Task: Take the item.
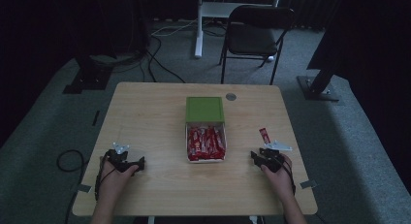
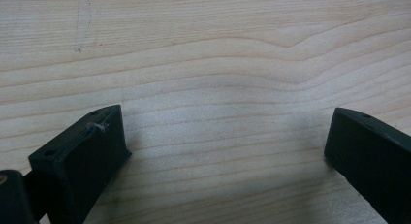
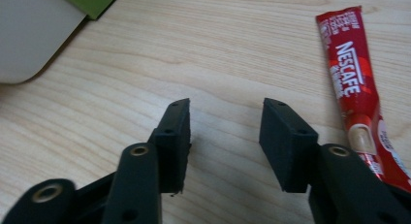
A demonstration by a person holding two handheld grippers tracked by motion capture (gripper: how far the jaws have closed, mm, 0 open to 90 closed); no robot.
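Red Nescafe stick (image 3: 356,83) lies loose on the desk (image 1: 155,117), just right of the right gripper (image 3: 225,120) and apart from the white box (image 1: 206,160) of matching red sticks (image 1: 206,140) at desk centre. Green lid (image 1: 205,109) sits behind the box.

Step, as I read it: pre-grasp on the stray stick, box being the likely target. Right fingers (image 3: 177,136) are partly open, nothing between them. Left gripper (image 2: 223,146) is spread wide over bare wood, holding nothing, parked well left of the box.

Next move needs the right gripper to shift right and straddle the stick across its narrow width; it lies flat, so a low approach.

Right gripper view gives the stick's print and a box corner (image 3: 29,35). High view gives the layout: both hands (image 1: 116,178) near the front edge, the box between them.
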